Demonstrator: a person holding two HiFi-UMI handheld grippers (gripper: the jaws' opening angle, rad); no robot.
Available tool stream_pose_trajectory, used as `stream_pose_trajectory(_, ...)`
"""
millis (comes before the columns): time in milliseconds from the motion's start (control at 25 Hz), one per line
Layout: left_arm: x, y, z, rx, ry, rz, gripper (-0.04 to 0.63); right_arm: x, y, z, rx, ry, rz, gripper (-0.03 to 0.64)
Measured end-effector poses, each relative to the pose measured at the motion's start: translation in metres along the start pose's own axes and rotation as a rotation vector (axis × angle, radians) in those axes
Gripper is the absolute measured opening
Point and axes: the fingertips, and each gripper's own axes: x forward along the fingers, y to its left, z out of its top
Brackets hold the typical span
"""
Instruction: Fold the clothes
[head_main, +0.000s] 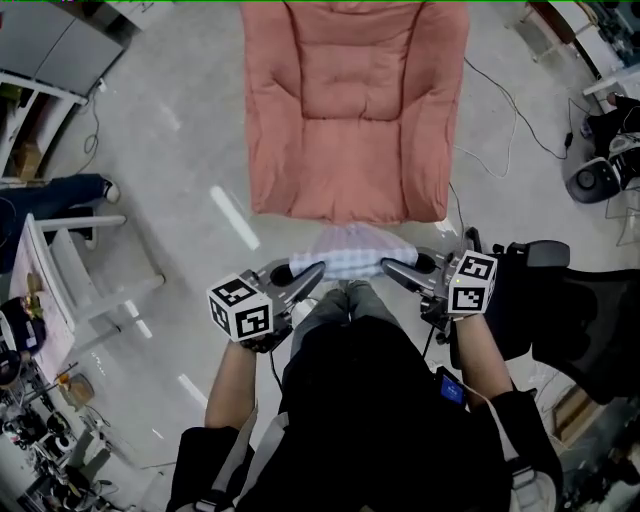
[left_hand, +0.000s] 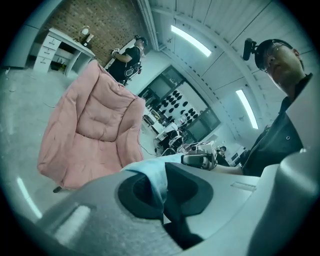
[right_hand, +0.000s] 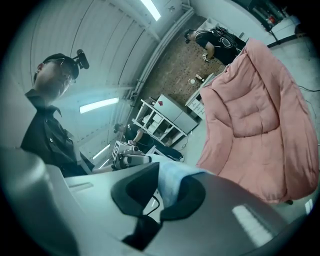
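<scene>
A pale blue checked garment (head_main: 352, 252) hangs stretched between my two grippers, just in front of the pink padded chair (head_main: 352, 110). My left gripper (head_main: 314, 271) is shut on the garment's left edge, and the cloth (left_hand: 156, 180) shows pinched between its dark pads. At the other end my right gripper (head_main: 392, 267) is shut on the right edge, with a fold of cloth (right_hand: 172, 182) clamped between its pads. Both grippers point inward towards each other, close to my body. The garment's lower part is hidden behind my arms and torso.
The pink chair (left_hand: 92, 127) stands on the grey concrete floor straight ahead. A white table (head_main: 55, 275) and clutter lie at the left, a black office chair (head_main: 570, 310) at the right. Cables (head_main: 500, 130) run over the floor at the right. Another person (left_hand: 127, 57) stands far behind.
</scene>
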Motion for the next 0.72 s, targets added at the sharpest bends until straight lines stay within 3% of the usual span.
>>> stream_pose_trajectory(160,-0.003,0.019,-0.014,-0.031,0.023,-0.003,0.031,0.011,-0.009,-0.018,0.056,-0.009,-0.024,0.014)
stream_pose_trajectory(440,0.023,0.072,-0.025,-0.035,0.079,-0.014,0.031,0.029,-0.069,-0.035,0.133,-0.01,-0.081,0.014)
stream_pose_trajectory(720,0.058,0.128,-0.003,-0.037,0.127,0.009,0.031,0.046,-0.13,-0.012,0.174,-0.001,-0.11,0.014)
